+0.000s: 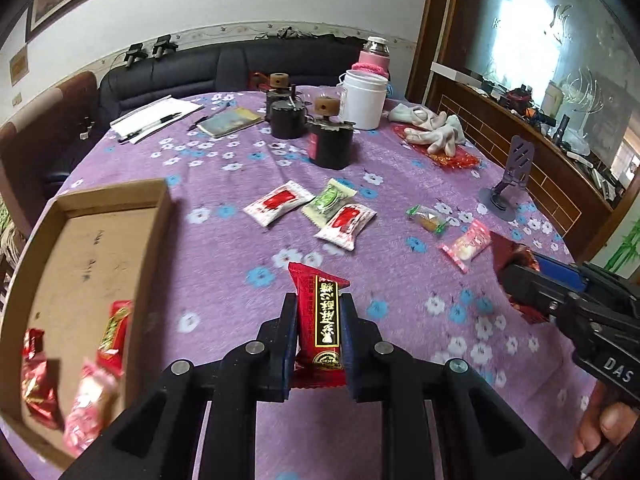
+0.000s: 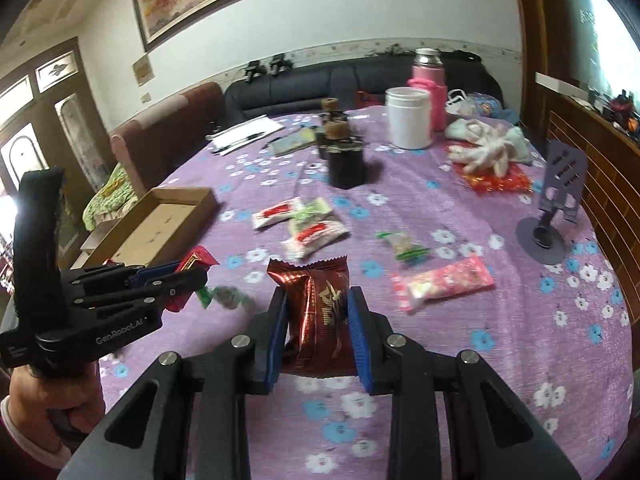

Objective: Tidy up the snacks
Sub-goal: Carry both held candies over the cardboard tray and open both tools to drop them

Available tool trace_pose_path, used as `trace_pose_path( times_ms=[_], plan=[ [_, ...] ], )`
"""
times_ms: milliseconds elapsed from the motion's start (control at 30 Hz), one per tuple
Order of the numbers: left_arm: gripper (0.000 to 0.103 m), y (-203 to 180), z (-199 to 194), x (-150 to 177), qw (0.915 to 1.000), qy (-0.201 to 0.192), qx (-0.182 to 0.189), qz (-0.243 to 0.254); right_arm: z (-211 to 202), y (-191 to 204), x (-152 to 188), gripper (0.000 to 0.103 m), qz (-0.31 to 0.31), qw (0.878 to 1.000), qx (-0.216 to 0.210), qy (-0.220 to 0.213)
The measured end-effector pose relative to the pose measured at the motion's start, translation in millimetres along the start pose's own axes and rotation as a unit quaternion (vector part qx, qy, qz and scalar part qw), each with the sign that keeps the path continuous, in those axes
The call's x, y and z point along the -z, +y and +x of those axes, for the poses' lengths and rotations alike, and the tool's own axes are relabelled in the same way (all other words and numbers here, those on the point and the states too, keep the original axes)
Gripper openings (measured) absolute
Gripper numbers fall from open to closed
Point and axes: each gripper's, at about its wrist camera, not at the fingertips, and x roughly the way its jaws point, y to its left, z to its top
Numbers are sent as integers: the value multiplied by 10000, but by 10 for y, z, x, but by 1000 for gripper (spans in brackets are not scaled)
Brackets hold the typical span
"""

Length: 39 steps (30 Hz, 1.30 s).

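My left gripper (image 1: 318, 304) is shut on a red snack bar with a black label (image 1: 320, 320), held above the purple cloth just right of the cardboard box (image 1: 108, 200). The box holds a few red and pink snacks (image 1: 100, 364). My right gripper (image 2: 318, 300) is shut on a dark red foil snack (image 2: 320, 320). It also shows at the right of the left wrist view (image 1: 516, 276). Loose on the cloth lie two white-red packets (image 1: 276, 203), a green packet (image 1: 326, 200), a clear green-ended candy (image 1: 427, 219) and a pink packet (image 1: 467, 245).
The round table's purple flowered cloth (image 1: 240, 264) carries dark jars (image 1: 330, 140), a white canister (image 1: 364, 98), a pink flask (image 1: 375, 58), white gloves (image 1: 434, 128), papers with pens (image 1: 154, 118) and a phone stand (image 1: 508, 184). A sofa stands behind it.
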Motion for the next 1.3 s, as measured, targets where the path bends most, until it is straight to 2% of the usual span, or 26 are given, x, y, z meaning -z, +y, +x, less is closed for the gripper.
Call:
trace_pose_path(
  times_ms=[233,367,467,533,833,967,1167,1300],
  plan=[
    [20,244,-212,157,9997,-150,-181,-92,-41,340,17,28,-235,9997,-97,-36],
    [20,378,-323,223,9994,-232,-139,-211,-70,495,14,28,-351,9993,-146,-64],
    [20,445,-326,264,9997,-119,-26,-221,-64,586,6,28,-413,9989,-187,-72],
    [20,476,-365,307,9995,-188,-133,-230,-45,638,8,28,-437,9988,-222,-58],
    [20,570,-598,327,9986,-435,-184,-241,-19,868,-15,28,-589,9976,-362,-80],
    [20,690,-709,337,9974,-506,-373,-345,-36,1033,-68,28,-733,9961,-471,-162],
    [20,859,-852,413,9931,-491,-869,-622,-10,1350,-110,28,-991,9928,-639,-221],
    [20,903,-952,482,9913,-503,-1016,-671,6,1534,-98,28,-1155,9903,-740,-213]
  ],
)
